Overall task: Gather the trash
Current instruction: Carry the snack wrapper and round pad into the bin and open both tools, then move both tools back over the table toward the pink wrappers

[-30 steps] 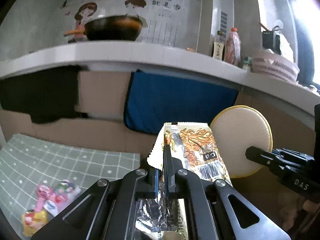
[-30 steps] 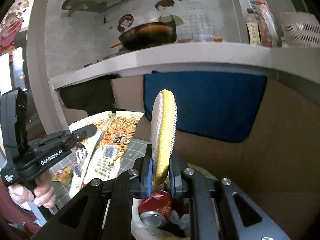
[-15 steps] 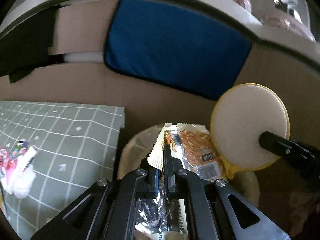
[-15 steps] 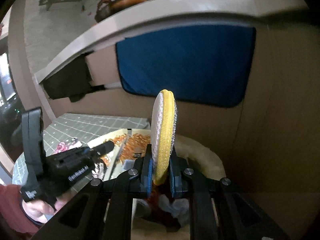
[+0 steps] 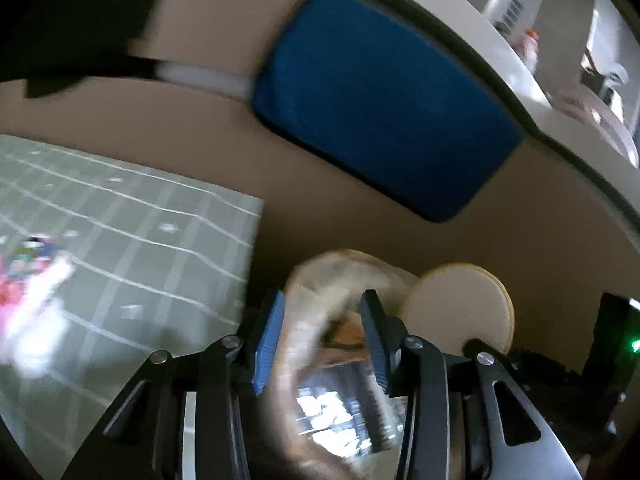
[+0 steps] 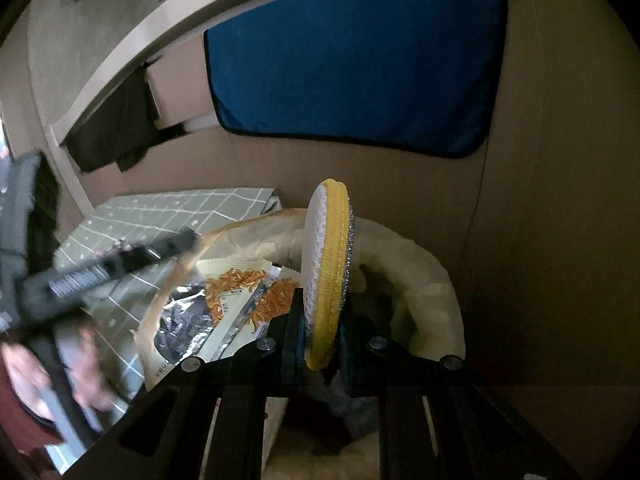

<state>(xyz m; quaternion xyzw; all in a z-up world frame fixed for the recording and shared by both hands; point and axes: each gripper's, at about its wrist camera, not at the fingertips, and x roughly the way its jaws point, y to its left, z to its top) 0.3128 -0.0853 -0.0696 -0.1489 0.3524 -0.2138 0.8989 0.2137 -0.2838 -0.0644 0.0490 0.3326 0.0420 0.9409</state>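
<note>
The jaws of my left gripper (image 5: 324, 300) are opening, and they stand apart over the lined trash bin (image 5: 344, 258). The orange noodle wrapper (image 5: 340, 412) is blurred below the jaws, and neither pad presses on it. In the right wrist view the wrapper (image 6: 236, 284) lies on the rubbish inside the bin (image 6: 436, 280), with the left gripper (image 6: 188, 240) blurred just left of it. My right gripper (image 6: 320, 320) is shut on a round yellow and white scouring sponge (image 6: 328, 248), which it holds upright on edge above the bin. The sponge (image 5: 460, 308) also shows in the left wrist view.
A green checked mat (image 5: 120, 240) lies left of the bin, with pink candy wrappers (image 5: 24, 280) on it. A cardboard wall with a blue cloth (image 6: 356, 64) hanging on it stands close behind. A person's hand (image 6: 80, 360) holds the left gripper.
Both grippers have sunk toward the bin. The left jaws have parted and the noodle wrapper has dropped out of them into the bin. The right gripper still holds the sponge.
</note>
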